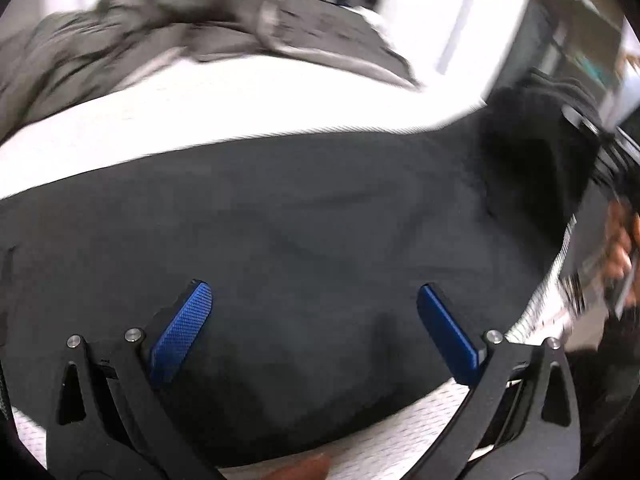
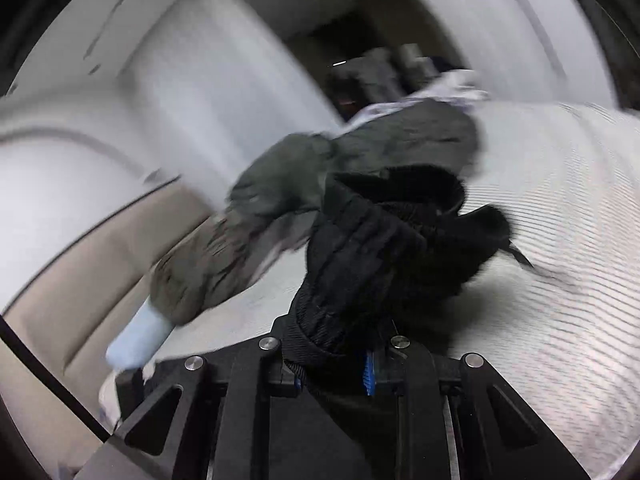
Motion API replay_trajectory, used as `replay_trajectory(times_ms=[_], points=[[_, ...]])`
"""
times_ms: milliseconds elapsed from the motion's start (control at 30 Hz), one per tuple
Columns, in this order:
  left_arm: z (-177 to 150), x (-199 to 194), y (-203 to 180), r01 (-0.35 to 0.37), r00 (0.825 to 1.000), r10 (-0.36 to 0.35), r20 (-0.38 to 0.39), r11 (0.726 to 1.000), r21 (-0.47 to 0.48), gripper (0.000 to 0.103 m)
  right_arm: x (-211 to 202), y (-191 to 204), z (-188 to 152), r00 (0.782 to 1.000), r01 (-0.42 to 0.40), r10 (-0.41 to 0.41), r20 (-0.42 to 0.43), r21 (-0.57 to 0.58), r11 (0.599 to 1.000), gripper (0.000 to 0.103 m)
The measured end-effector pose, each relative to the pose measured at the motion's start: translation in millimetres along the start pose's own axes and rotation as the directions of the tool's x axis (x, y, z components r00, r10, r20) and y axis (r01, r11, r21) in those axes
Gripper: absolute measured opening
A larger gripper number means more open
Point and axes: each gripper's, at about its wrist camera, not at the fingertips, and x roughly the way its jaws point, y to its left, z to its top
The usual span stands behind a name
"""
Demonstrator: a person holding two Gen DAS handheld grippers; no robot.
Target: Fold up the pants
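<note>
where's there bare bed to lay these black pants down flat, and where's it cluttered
Bare white bedding runs as a strip between the black pants and the grey-green garment behind them. In the right wrist view, more open striped bedding lies right of the bunched waistband held in the right gripper. The far side is crowded by the grey-green garment.

Two wrist fisheyes, both close over the bed

The left view looks steeply down past its own tool [image 1: 314,326] onto the black pants [image 1: 280,216] spread on the white bed [image 1: 240,100], very near. The right view faces nearly level along its tool [image 2: 332,376], black fabric [image 2: 360,248] bunched right before the lens, cabinets behind. Both share the pants, the bed and the grey garment [image 1: 120,28] beyond
</note>
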Motion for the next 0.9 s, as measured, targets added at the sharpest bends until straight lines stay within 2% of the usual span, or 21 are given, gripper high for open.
replay_trajectory(times_ms=[67, 133, 200, 267, 300, 333, 367, 400, 467, 567, 600, 667, 700, 733, 767, 833, 900], points=[[-3.3, -16.6, 31.7, -0.031, 0.999, 0.033, 0.035, 0.998, -0.057, 0.102, 21.1, 37.5, -0.5, 0.996, -0.075, 0.073, -0.044, -0.059, 0.995, 0.019], [-6.3, -32.7, 59.7, -0.059, 0.996, 0.065, 0.061, 0.993, -0.103, 0.102, 50.3, 85.6, -6.2, 0.977, -0.198, 0.184, -0.112, -0.128, 0.972, 0.019], [-10.9, -50.5, 90.7, -0.074, 0.992, 0.088, 0.086, 0.985, -0.156, 0.102, 83.3, 131.7, -17.0, 0.94, -0.31, 0.273, -0.203, -0.185, 0.932, 0.018], [-14.7, -62.9, 122.9, -0.091, 0.989, 0.114, 0.096, 0.972, -0.215, 0.102, 118.6, 177.8, -43.1, 0.876, -0.42, 0.323, -0.358, -0.237, 0.876, 0.022], [-19.7, -69.6, 138.2, -0.107, 0.986, 0.134, 0.095, 0.963, -0.248, 0.102, 136.5, 192.4, -58.3, 0.843, -0.451, 0.32, -0.433, -0.246, 0.858, 0.032], [-22.1, -73.6, 150.7, -0.12, 0.984, 0.151, 0.094, 0.954, -0.274, 0.102, 154.1, 201.8, -73.6, 0.812, -0.467, 0.297, -0.502, -0.253, 0.848, 0.051], [-25.7, -80.9, 165.0, -0.137, 0.979, 0.176, 0.1, 0.941, -0.311, 0.102, 173.3, 208.4, -96.1, 0.772, -0.469, 0.246, -0.587, -0.263, 0.843, 0.058], [-26.6, -85.0, 172.8, -0.145, 0.976, 0.188, 0.106, 0.935, -0.325, 0.102, 186.5, 208.7, -118.2, 0.743, -0.452, 0.182, -0.644, -0.283, 0.846, 0.058], [-29.2, -98.4, 184.3, -0.138, 0.973, 0.191, 0.132, 0.932, -0.335, 0.102, 189.9, 202.1, -146.3, 0.706, -0.426, 0.089, -0.702, -0.322, 0.845, 0.058], [-22.1, -97.9, 171.5, -0.072, 0.978, 0.125, 0.169, 0.955, -0.287, 0.102, 168.3, 183.7, -143.0, 0.72, -0.396, 0.068, -0.69, -0.33, 0.857, 0.064], [-19.0, -89.6, 157.0, -0.053, 0.983, 0.093, 0.155, 0.968, -0.245, 0.102, 153.1, 175.1, -138.2, 0.737, -0.378, 0.068, -0.673, -0.327, 0.866, 0.07], [-14.7, -69.3, 128.7, -0.03, 0.994, 0.046, 0.099, 0.988, -0.153, 0.102, 124.6, 156.2, -128.7, 0.791, -0.319, 0.043, -0.61, -0.351, 0.88, 0.08], [-15.5, -58.0, 112.0, -0.033, 0.998, 0.038, 0.059, 0.995, -0.092, 0.102, 107.9, 148.7, -129.6, 0.814, -0.275, 0.013, -0.581, -0.365, 0.889, 0.08], [-21.4, -54.5, 97.2, -0.046, 0.998, 0.047, 0.03, 0.998, -0.047, 0.102, 94.3, 139.2, -132.5, 0.824, -0.24, -0.014, -0.567, -0.372, 0.897, 0.08], [-25.7, -43.6, 84.5, -0.075, 0.997, 0.075, -0.011, 0.997, 0.02, 0.102, 84.5, 121.2, -137.2, 0.826, -0.181, -0.065, -0.56, -0.372, 0.911, 0.08], [-33.2, -33.1, 75.7, -0.106, 0.993, 0.109, -0.052, 0.992, 0.068, 0.103, 73.5, 92.4, -148.4, 0.808, -0.099, -0.139, -0.572, -0.365, 0.926, 0.079], [-38.6, -31.6, 79.0, -0.1, 0.992, 0.105, -0.072, 0.993, 0.065, 0.103, 54.0, 79.2, -153.5, 0.814, -0.087, -0.133, -0.566, -0.344, 0.935, 0.078]])
